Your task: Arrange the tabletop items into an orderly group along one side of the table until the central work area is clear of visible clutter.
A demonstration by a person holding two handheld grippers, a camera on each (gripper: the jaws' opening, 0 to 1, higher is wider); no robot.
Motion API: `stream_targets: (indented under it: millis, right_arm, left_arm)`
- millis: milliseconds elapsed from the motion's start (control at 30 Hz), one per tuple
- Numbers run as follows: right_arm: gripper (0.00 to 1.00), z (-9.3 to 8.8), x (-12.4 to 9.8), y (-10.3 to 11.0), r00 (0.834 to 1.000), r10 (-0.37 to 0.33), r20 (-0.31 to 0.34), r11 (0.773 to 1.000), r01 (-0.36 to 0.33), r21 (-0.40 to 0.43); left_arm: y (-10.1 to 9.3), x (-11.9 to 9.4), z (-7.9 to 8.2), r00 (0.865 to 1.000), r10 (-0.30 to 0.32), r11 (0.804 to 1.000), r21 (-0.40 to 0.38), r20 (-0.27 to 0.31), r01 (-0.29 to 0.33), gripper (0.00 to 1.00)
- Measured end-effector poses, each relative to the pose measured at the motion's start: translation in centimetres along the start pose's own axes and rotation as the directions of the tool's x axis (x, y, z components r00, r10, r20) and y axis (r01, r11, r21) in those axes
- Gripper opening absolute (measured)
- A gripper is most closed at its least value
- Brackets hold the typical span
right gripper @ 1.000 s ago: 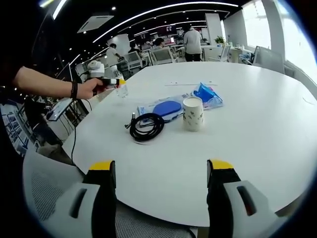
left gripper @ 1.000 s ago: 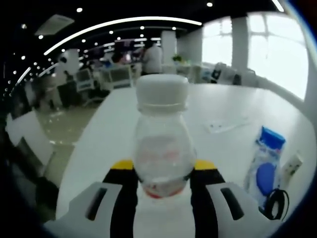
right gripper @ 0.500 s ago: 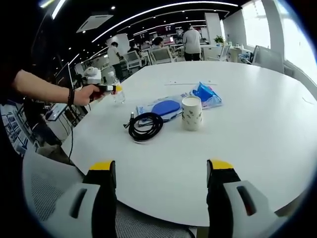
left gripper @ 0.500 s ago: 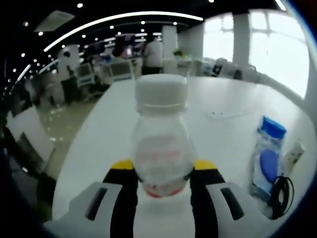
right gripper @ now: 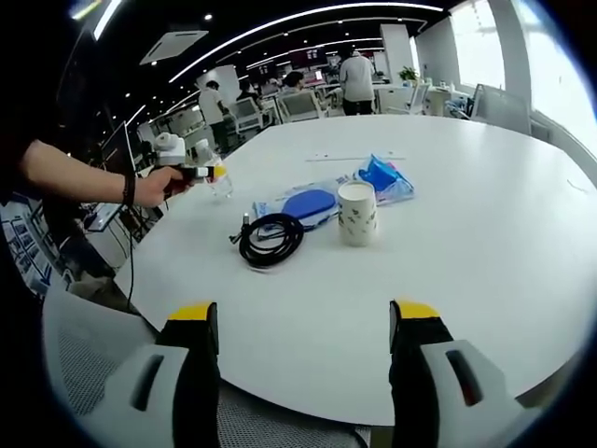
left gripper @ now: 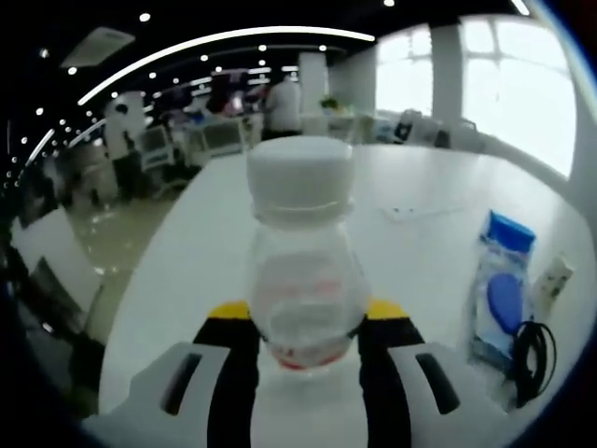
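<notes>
Bottle (left gripper: 303,280): clear, white cap, upright, pinched low on its body between the left gripper (left gripper: 303,341) jaws. In the right gripper view the bottle (right gripper: 219,179) sits near the table (right gripper: 485,215) edge on the person's side, held out by the left gripper (right gripper: 191,172) in a hand (right gripper: 154,187). Can't tell whether its base touches the tabletop.

Other items are bunched mid-table: coiled black cable (right gripper: 270,239), blue pack (right gripper: 322,201) just behind it, patterned cup (right gripper: 356,213) beside that. Bottle is apart from them.

Right gripper (right gripper: 306,322): jaws spread wide, holding nothing, hovering over the near edge.

Judgement: step in hand is placing the bottle in the group. To do it well:
- keep it vertical, grip is low so the top can tip
- set it down flat beside the cable/pack, not on the cable loop
- release only once the base is seated, then back straight out so the jaws don't clip it.
</notes>
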State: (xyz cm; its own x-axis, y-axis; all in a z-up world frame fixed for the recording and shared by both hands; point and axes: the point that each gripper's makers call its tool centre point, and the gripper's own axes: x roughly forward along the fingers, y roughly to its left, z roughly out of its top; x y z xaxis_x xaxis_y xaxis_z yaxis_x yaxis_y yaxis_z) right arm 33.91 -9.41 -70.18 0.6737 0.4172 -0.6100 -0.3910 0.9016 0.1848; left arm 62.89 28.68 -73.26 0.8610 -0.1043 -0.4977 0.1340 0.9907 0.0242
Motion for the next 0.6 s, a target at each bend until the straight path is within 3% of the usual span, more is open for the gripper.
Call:
stream_targets:
  millis: [267, 367, 467, 600]
  right_arm:
    - [0.75, 0.04, -0.05, -0.11, 1.000, -0.004, 0.003, 1.000, 0.004, 0.003]
    - [0.75, 0.03, -0.05, -0.12, 1.000, -0.004, 0.005, 1.000, 0.004, 0.004]
    - [0.75, 0.00, 0.01, -0.02, 1.000, 0.000, 0.001, 1.000, 0.000, -0.002]
    - [0.75, 0.00, -0.04, -0.07, 1.000, -0.001, 0.004, 1.000, 0.001, 0.001]
  left_arm:
    - [0.02, -0.49, -0.03, 0.999, 0.023, 1.000, -0.014, 0.027, -0.022, 0.40]
    - [-0.34, -0.48, -0.08, 1.000, 0.003, 1.000, -0.003, 0.024, -0.003, 0.46]
    - [-0.51, -0.44, -0.13, 1.000, -0.006, 1.000, 0.002, 0.023, 0.006, 0.59]
    - [-0.58, -0.58, -0.16, 1.000, -0.001, 1.000, -0.012, 0.026, 0.001, 0.60]
